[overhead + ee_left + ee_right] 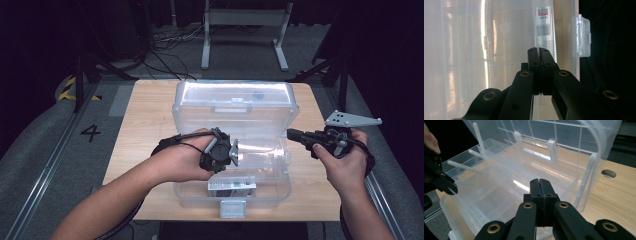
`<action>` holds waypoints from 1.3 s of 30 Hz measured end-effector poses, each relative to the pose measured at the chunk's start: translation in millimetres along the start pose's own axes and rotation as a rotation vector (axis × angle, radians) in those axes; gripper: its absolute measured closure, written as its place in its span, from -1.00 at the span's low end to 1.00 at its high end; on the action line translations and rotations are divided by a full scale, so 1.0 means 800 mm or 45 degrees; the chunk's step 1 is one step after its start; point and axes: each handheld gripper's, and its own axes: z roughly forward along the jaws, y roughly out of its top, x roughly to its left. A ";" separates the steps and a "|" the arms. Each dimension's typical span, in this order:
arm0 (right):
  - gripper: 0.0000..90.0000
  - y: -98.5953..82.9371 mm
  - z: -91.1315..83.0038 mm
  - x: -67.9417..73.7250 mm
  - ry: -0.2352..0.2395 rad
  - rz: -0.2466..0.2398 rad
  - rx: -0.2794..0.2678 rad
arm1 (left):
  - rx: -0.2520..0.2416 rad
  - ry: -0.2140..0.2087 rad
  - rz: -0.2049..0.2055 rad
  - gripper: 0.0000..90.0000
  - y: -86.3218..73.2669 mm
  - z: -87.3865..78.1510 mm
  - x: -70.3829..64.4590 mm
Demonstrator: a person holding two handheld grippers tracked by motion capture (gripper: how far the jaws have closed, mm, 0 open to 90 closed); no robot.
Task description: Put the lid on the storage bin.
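With the box (235, 105) open, my left gripper (234, 153) pinches the tray (260, 150) inside, right gripper (292, 133) fingers pressed together, lifting left.

Looks like a lab or test bay rather than anyone's home. Small wooden table (150, 110) sits alone on grey carpet-like flooring, with dark surroundings all round. There's a number 4 (90, 132) marked on the floor at the left, next to a metal rail (45, 165), plus yellow-black hazard tape (66, 89) further back. Loose cables (167, 42) trail across the floor at the far side, by a white metal stand (245, 30). Black tripod-style legs (85, 75) flank the table.
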 end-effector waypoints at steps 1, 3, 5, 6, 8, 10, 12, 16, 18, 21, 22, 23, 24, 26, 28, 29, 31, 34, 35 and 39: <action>1.00 0.000 0.000 0.000 0.000 0.002 -0.002 | 0.002 -0.007 0.001 0.98 0.000 0.001 -0.001; 1.00 0.000 0.000 -0.001 -0.002 0.004 -0.006 | -0.001 -0.014 -0.001 0.97 0.000 0.002 -0.002; 1.00 -0.001 0.000 -0.002 -0.005 0.011 -0.013 | 0.006 -0.034 0.000 0.97 -0.001 0.004 -0.004; 1.00 -0.001 0.000 -0.002 -0.010 0.012 -0.016 | 0.006 -0.037 0.003 0.97 -0.001 0.005 -0.005; 1.00 -0.002 -0.001 -0.004 -0.015 0.009 -0.023 | 0.003 -0.056 0.003 0.97 -0.001 0.008 -0.007; 1.00 -0.002 -0.001 -0.005 -0.010 0.016 -0.014 | 0.000 -0.069 0.008 0.97 -0.001 0.011 -0.009; 1.00 -0.004 0.000 -0.004 -0.009 0.013 -0.012 | -0.001 -0.057 0.010 0.97 -0.002 0.011 -0.010; 1.00 -0.005 0.001 -0.003 -0.004 0.017 -0.013 | -0.015 -0.073 -0.006 0.90 -0.004 0.010 -0.011; 1.00 -0.005 0.001 -0.004 -0.002 0.016 -0.015 | -0.034 -0.084 -0.021 0.81 -0.007 0.009 -0.011; 1.00 -0.005 0.000 -0.004 -0.001 0.016 -0.014 | -0.091 -0.127 -0.062 0.71 -0.015 0.006 -0.008; 1.00 -0.005 0.000 -0.004 -0.004 0.014 -0.012 | -0.108 -0.128 -0.063 0.65 -0.017 0.004 -0.007; 1.00 -0.005 0.000 -0.004 -0.005 0.012 -0.010 | -0.134 -0.136 -0.071 0.61 -0.020 0.001 -0.007; 1.00 -0.005 0.000 -0.004 -0.005 0.012 -0.010 | -0.160 -0.140 -0.079 0.61 -0.022 -0.004 -0.007; 1.00 -0.004 0.000 -0.004 -0.005 0.010 -0.005 | -0.209 -0.142 -0.087 0.44 -0.028 -0.012 -0.007; 1.00 -0.003 0.001 -0.003 -0.002 0.010 -0.002 | -0.236 -0.130 -0.113 0.34 -0.039 -0.022 -0.005; 1.00 -0.004 0.001 -0.003 -0.003 0.009 -0.001 | -0.239 -0.126 -0.125 0.32 -0.043 -0.025 -0.005; 1.00 -0.004 0.001 -0.003 -0.003 0.012 0.000 | -0.242 -0.118 -0.133 0.29 -0.047 -0.028 -0.004; 1.00 -0.005 0.001 -0.003 -0.001 0.016 -0.004 | -0.257 -0.108 -0.173 0.26 -0.062 -0.033 -0.005; 1.00 -0.006 0.000 -0.002 0.002 0.019 -0.006 | -0.260 -0.108 -0.184 0.25 -0.065 -0.033 -0.006; 1.00 -0.007 -0.001 -0.001 0.005 0.023 -0.003 | -0.274 -0.102 -0.219 0.25 -0.082 -0.037 -0.005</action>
